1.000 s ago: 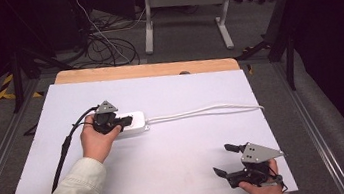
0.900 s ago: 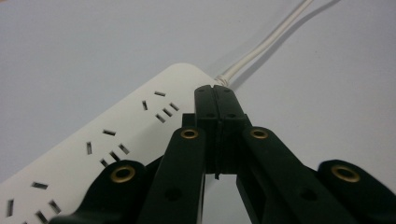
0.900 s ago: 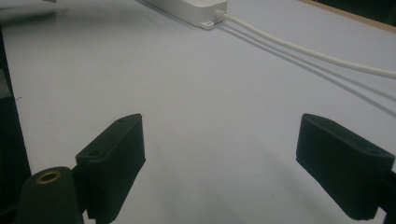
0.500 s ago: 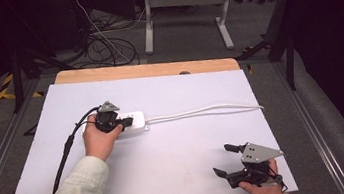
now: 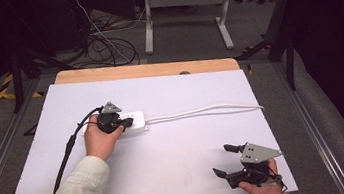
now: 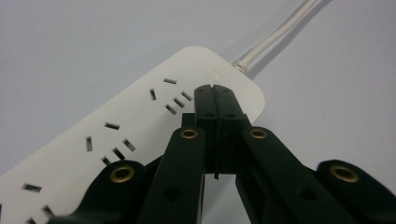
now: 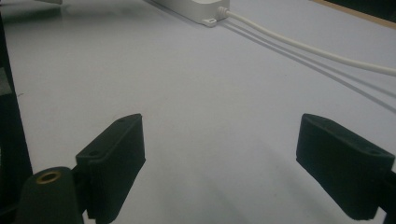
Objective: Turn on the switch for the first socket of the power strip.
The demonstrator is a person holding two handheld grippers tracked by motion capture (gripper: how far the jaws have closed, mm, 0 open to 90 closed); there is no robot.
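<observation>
Power strip (image 6: 93, 154) cut off at frame's lower left; left claw (image 5: 122, 124) hides part of strip.

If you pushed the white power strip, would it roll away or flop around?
The power strip looks flat and hard, so it would probably slide on the smooth white table rather than roll or tip. It likely stays stiff when lifted. Its white cord lies in a loose curve, so that part is probably bendy and would drag behind.

Power strip (image 5: 130, 123): lies on the table (image 5: 182, 186), left of centre. Its cord (image 5: 212, 110) runs rightward from it toward the table's right edge. Left gripper (image 5: 113, 122): over the strip's left part. Right gripper (image 5: 229, 162): well apart from the strip, nearer and to its right.
</observation>
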